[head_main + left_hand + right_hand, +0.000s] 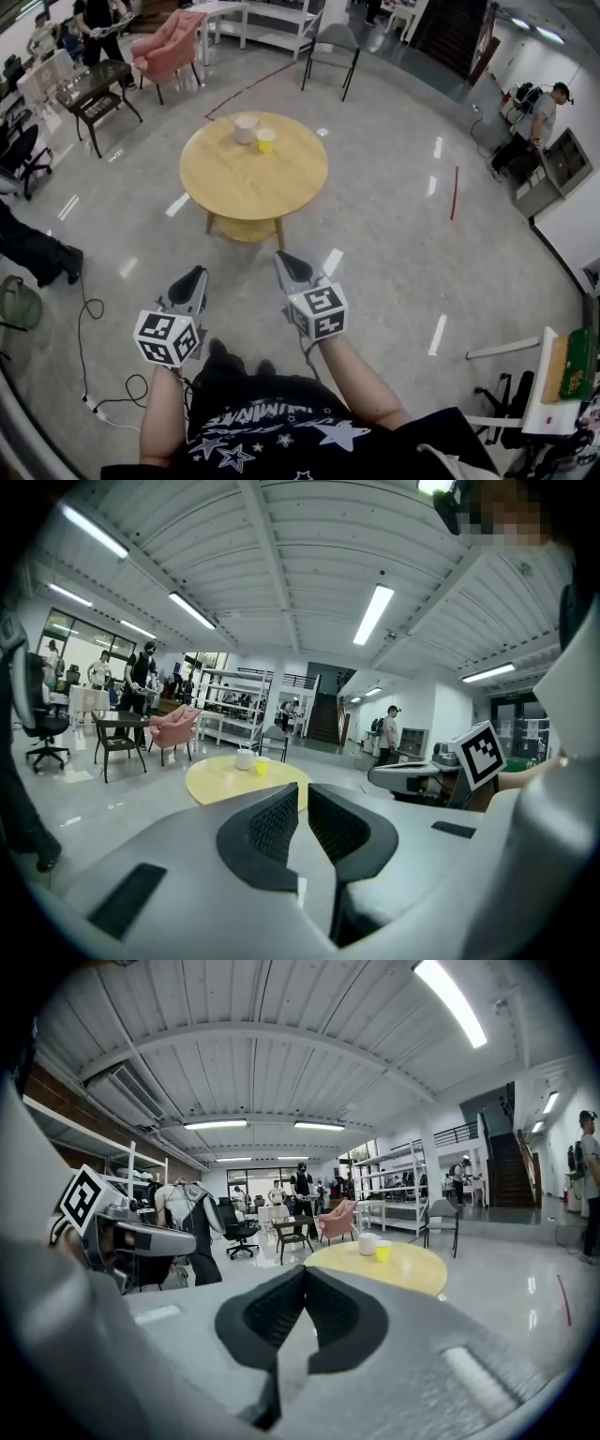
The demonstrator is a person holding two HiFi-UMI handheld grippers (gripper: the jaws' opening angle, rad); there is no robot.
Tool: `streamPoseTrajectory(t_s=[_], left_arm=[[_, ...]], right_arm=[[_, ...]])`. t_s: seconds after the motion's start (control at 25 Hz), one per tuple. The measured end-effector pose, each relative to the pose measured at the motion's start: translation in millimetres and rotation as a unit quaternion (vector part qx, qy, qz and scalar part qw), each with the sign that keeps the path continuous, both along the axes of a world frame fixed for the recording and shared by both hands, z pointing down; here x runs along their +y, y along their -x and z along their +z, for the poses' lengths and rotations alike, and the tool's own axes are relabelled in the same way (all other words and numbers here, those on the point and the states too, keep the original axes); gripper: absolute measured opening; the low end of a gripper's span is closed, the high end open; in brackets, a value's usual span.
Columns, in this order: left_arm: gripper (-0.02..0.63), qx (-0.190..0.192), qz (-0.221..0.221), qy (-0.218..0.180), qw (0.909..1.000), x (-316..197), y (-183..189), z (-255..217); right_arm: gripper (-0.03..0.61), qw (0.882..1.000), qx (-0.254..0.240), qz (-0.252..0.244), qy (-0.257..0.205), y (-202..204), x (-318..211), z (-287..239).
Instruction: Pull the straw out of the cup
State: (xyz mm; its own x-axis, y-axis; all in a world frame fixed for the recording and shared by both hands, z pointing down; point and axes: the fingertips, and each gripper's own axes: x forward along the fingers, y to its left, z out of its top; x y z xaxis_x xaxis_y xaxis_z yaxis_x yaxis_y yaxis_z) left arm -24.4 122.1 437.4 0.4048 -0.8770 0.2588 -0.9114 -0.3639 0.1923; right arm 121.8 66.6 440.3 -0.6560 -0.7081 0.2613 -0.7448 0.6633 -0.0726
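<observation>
- Glossy grey floor [394,234] runs through a large open room, and a round wooden table [253,183] stands on it.
- On the far part of the table top sit a white cup [246,129] and a smaller yellow cup [266,140], just beside each other, the yellow one on the right.
- No straw can be made out from this far, so I cannot tell which cup holds it.
- The left gripper [194,274] is held well short of the table's near edge, over bare floor. Its jaws are drawn close, with only a thin slit between the pads and nothing in it.
- The right gripper [284,259] is just beside it, also short of the table. Its jaws are pressed together at the tips and hold nothing.
- Both grippers point towards the table and touch neither it nor the cups.
- Beyond the table stand a pink armchair [172,45] on the left and a grey chair [333,52] on the right.
- A dark side table [94,94] stands to the table's left.
- A red strip [455,192] lies on the floor to the table's right, and further right a person [534,127] stands.
</observation>
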Motion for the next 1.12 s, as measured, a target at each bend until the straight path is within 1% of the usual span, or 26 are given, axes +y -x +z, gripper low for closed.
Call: streamPoseTrajectory(t_s=[0.2, 0.4, 0.48, 0.64, 0.8, 0.92, 1.12], left_arm=[[0.038, 0.003, 0.002, 0.003, 1.0000, -15, 9, 7], [0.038, 0.007, 0.008, 0.004, 0.9999, -47, 24, 13], [0.038, 0.009, 0.010, 0.007, 0.9999, -63, 35, 17], [0.038, 0.027, 0.009, 0.018, 0.9994, -102, 61, 24], [0.038, 0.021, 0.018, 0.024, 0.9993, -147, 84, 28], [0.038, 0.024, 0.019, 0.027, 0.9992, -177, 105, 30], [0.038, 0.033, 0.018, 0.039, 0.9985, -211, 137, 38]], right_arm=[[0.000, 1.000, 0.003, 0.008, 0.005, 1, -10, 8], [0.000, 1.000, 0.009, 0.019, 0.016, 11, -39, 19], [0.000, 1.000, 0.010, 0.022, 0.015, 21, -54, 22], [0.000, 0.999, 0.013, 0.029, 0.017, 44, -92, 24], [0.000, 0.999, 0.016, 0.040, 0.025, 63, -135, 31], [0.000, 0.998, 0.017, 0.048, 0.031, 80, -166, 33], [0.000, 0.998, 0.029, 0.035, 0.032, 115, -197, 37]])
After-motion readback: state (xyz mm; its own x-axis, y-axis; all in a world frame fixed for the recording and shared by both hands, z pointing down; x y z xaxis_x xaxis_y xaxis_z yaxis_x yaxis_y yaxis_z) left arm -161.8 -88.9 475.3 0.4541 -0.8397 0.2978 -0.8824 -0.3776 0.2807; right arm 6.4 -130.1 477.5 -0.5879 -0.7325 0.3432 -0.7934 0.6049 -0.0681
